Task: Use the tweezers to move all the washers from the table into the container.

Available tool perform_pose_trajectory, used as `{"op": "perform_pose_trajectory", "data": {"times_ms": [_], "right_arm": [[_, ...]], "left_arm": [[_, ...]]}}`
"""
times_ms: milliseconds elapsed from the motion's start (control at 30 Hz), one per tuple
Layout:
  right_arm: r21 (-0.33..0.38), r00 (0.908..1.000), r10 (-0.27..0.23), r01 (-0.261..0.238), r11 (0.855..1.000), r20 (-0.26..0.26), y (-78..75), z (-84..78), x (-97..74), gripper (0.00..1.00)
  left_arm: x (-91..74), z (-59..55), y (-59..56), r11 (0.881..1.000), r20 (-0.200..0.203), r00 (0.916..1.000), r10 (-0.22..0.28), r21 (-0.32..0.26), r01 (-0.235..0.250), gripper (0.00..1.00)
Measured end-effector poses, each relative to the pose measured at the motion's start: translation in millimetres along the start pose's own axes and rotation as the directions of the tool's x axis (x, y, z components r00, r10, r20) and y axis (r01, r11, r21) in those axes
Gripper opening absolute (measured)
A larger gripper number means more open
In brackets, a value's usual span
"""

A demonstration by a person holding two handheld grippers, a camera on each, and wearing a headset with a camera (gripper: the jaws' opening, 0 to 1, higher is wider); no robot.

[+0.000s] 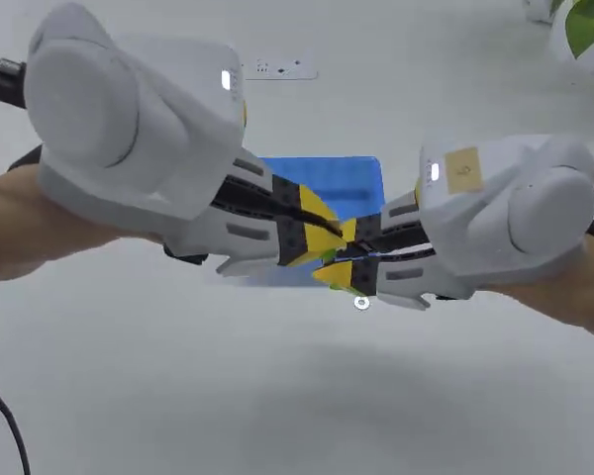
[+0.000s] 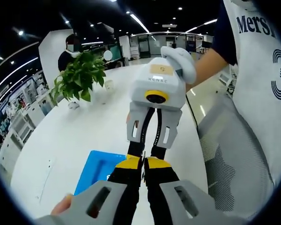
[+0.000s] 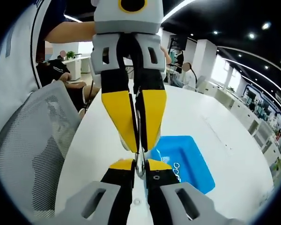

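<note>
Right gripper (image 3: pixel 139 165): jaws closed on the tweezers (image 3: pixel 139 152).
Left gripper (image 2: pixel 143 163): tip to tip with the right one, jaws pinched on the same tweezers.
Washer (image 1: pixel 361 303): flat on the bench (image 1: pixel 277 396), just below the tips.
Container (image 3: pixel 196 161): blue, behind the tips, small rings (image 3: pixel 176 169) inside.

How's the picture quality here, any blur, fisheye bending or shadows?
Head view: even light, a soft shadow on the table, the left gripper close and blurred. Left gripper view: strong fisheye bending, bright ceiling lights. Right gripper view: same bending, blue container sharp, tweezers a thin glint.
</note>
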State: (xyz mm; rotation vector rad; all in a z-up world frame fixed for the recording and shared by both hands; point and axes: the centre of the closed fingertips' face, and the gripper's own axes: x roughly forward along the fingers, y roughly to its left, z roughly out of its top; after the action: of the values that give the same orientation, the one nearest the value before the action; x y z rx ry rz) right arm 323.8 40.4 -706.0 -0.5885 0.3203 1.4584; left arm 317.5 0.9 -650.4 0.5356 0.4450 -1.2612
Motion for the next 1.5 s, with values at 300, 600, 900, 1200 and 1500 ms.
{"op": "perform_pose_trajectory", "data": {"times_ms": [300,600,900,1200,1500], "right_arm": [[-0.036,0.9991,-0.042,0.042,0.998,0.009,-31.1,16.2,0.0,0.1],[-0.023,0.9984,-0.056,0.056,0.998,0.003,-62.9,8.7,9.4,0.1],[-0.004,0.9986,-0.039,0.039,0.999,-0.036,-80.4,-16.9,32.3,0.1],[0.024,0.9982,-0.018,0.019,1.0,-0.057,-85.8,-32.7,50.0,0.1],[0.046,0.9972,-0.001,0.004,0.999,-0.074,-88.7,-47.3,60.9,0.1]], "left_arm": [[-9.3,4.8,32.6,0.998,0.01,0.9995,0.029,0.049,-0.03,0.06],[-1.4,-3.9,67.7,0.997,0.022,0.9985,0.051,0.048,-0.052,0.06],[14.1,-29.3,86.2,0.998,0.012,0.9976,0.069,-0.007,-0.069,0.06],[22.3,-52.5,98.5,0.997,-0.013,0.9977,0.067,-0.049,-0.068,0.07],[33.8,-67.6,104.7,0.995,-0.02,0.9981,0.058,-0.079,-0.06,0.07]]}}
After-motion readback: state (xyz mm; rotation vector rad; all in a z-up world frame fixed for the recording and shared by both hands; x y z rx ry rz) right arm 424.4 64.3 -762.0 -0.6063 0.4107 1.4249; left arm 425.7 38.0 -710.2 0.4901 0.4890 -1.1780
